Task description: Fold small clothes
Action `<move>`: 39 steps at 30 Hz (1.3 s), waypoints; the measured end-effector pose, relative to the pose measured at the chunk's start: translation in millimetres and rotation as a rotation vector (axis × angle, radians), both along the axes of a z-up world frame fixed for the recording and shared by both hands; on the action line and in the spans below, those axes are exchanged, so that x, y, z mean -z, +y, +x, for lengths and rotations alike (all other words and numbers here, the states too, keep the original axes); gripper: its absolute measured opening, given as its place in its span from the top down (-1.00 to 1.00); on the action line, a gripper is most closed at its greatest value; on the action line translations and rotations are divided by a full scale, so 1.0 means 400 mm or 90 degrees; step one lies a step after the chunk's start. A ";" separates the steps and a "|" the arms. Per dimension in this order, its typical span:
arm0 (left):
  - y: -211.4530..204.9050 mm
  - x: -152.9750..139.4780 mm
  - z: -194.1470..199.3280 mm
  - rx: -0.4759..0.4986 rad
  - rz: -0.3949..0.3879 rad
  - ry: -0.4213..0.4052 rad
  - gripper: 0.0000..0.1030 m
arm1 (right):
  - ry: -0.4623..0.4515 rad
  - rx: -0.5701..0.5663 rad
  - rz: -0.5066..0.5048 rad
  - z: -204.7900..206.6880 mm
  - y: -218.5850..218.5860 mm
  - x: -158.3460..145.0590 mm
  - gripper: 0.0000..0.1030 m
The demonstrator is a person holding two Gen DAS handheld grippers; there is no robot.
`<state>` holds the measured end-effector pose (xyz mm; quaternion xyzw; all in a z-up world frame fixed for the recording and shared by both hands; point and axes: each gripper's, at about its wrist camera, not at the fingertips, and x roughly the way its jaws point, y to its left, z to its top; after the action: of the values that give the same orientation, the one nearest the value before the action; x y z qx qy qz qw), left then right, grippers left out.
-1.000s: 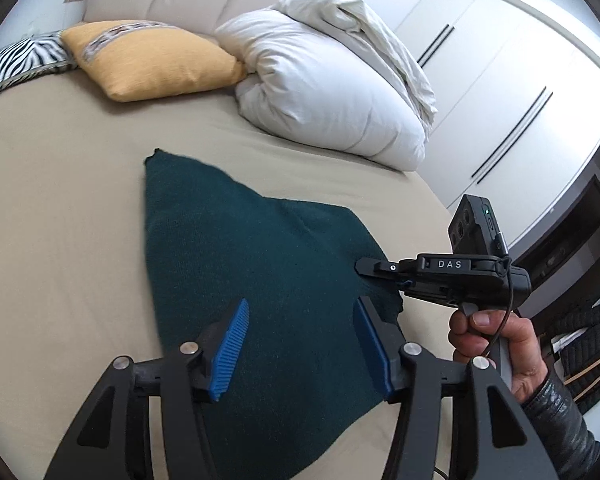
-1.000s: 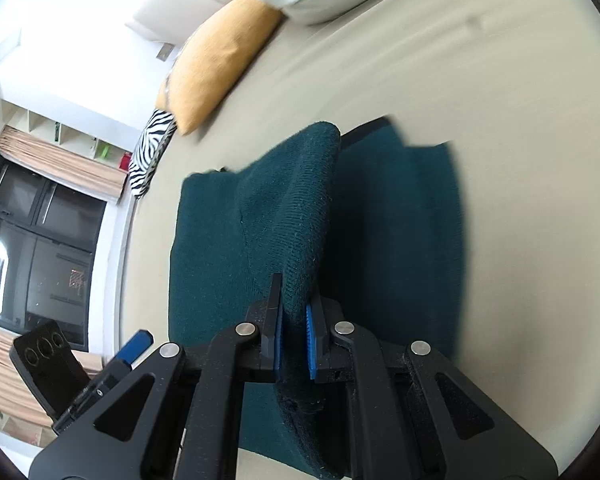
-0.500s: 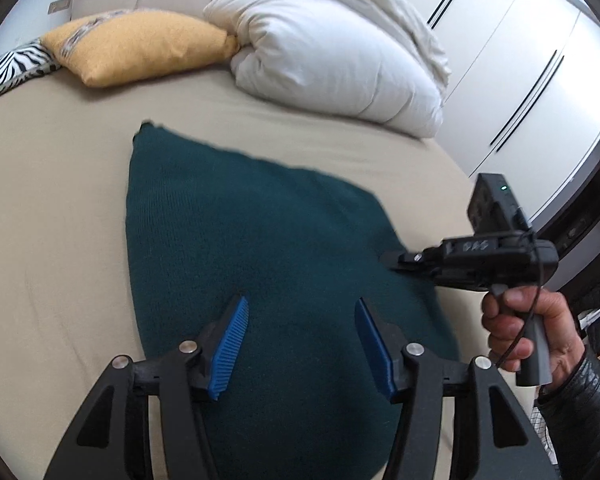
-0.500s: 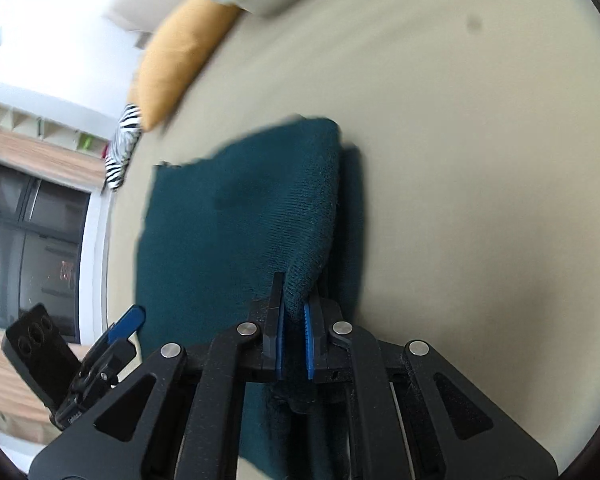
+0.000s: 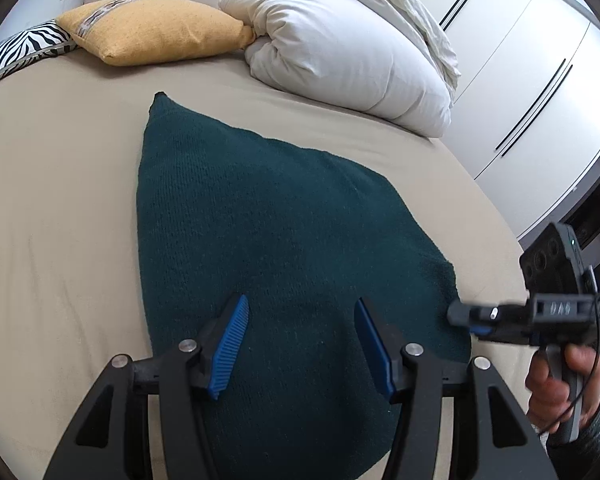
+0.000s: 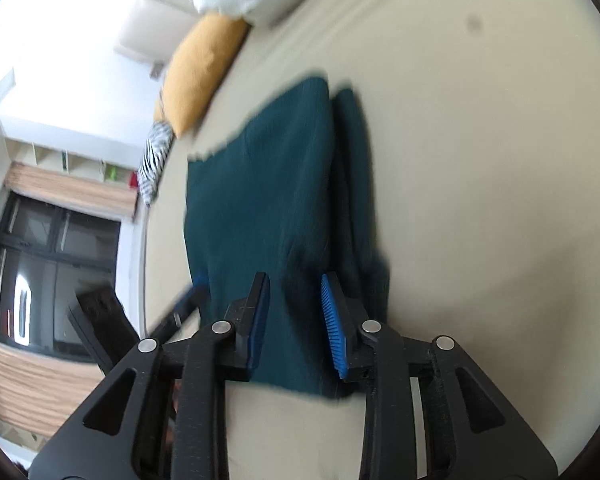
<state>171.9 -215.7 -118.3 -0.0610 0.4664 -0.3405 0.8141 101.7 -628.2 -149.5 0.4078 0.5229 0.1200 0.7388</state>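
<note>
Teal knit garment [image 5: 284, 240] folded flat, beige sheet [image 5: 60, 184], both tools [image 5: 300, 344] [image 6: 294, 320] gaping, empty.

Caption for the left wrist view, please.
Open left gripper hovers over a folded teal knit on the bed; right gripper beside it.

The dark teal knitted garment [image 5: 284, 240] lies flat on the beige bed [image 5: 60, 208], folded over itself into a smooth, roughly triangular panel. One corner points toward the headboard end; the broad end lies nearest the camera. In the right wrist view, the garment [image 6: 260, 208] shows a doubled layer, with a narrow strip of the lower layer exposed along its right edge.
</note>
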 end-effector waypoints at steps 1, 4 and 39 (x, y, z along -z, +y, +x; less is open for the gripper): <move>-0.003 0.000 -0.001 0.000 0.003 0.001 -0.13 | 0.007 -0.003 -0.010 -0.010 0.012 0.013 0.48; -0.002 0.001 -0.005 0.001 0.006 0.006 -0.13 | -0.002 0.016 -0.005 -0.014 0.020 0.032 0.59; -0.148 -0.093 0.183 -0.013 0.132 -0.080 -0.16 | -0.131 -0.022 -0.025 0.201 0.086 -0.097 0.80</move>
<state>244.9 -275.0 -80.9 0.0403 0.4465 -0.2849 0.8473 182.2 -593.8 -110.6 0.3699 0.4535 0.1634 0.7942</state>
